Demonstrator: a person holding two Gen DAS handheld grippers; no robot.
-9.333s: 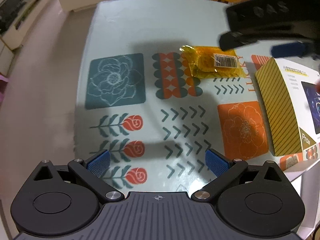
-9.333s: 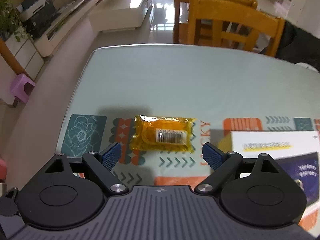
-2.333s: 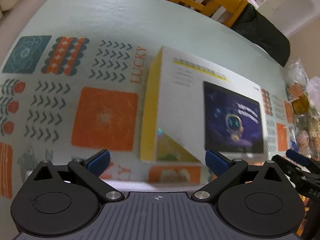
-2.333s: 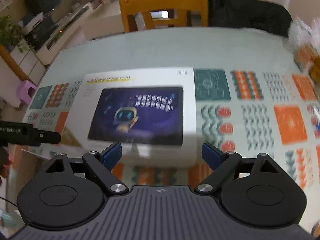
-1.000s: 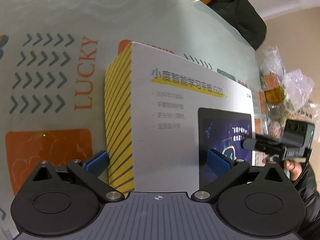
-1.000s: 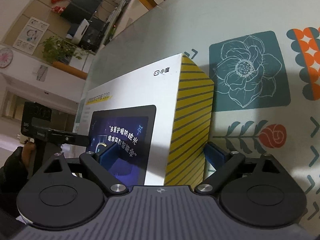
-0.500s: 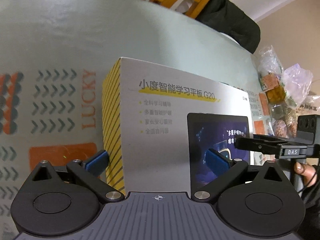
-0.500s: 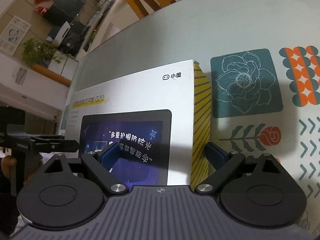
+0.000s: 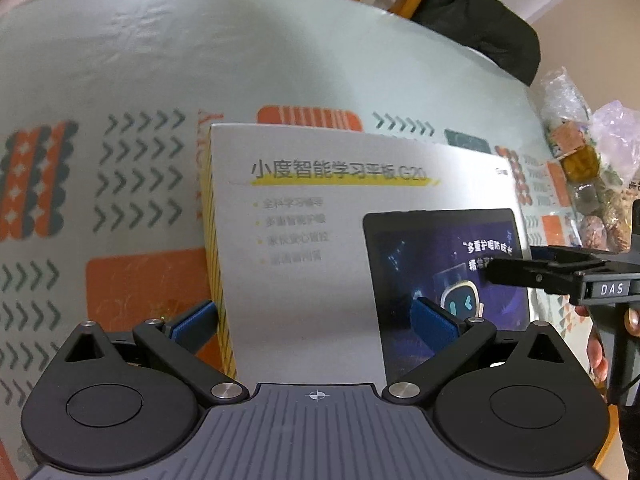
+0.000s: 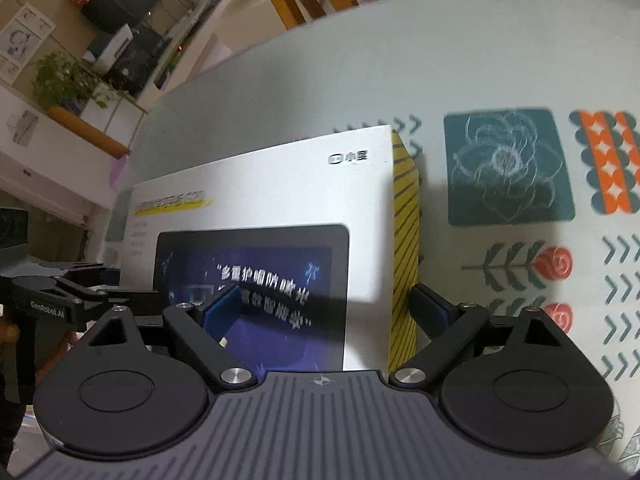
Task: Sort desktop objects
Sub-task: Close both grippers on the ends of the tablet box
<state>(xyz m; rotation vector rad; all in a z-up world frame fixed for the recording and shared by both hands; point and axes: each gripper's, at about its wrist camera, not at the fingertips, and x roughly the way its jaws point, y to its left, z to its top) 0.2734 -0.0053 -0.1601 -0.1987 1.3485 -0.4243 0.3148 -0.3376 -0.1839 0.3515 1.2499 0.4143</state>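
Straddling opposite ends of the white tablet box [image 9: 304, 240], both tongs have their blue pads spread wide, one pad over the printed face and one beside a yellow-striped side. The left gripper [image 9: 316, 320] reaches in at one short end, the right gripper [image 10: 328, 312] at the other; whether any pad actually touches cardboard cannot be told, since each tool's own body hides the box's near edge. Motion blur smears the smaller print on the box and the tablecloth [image 9: 132, 184] pattern. Only the left view shows the heap of plastic-wrapped snack bags [image 9: 588, 168] beyond the right tong and the fingers [image 9: 596, 348] on its handle. Only the right view shows the potted plant [image 10: 68, 80] and cabinets far behind the left tong. The box sits on the patterned cloth between both tongs.
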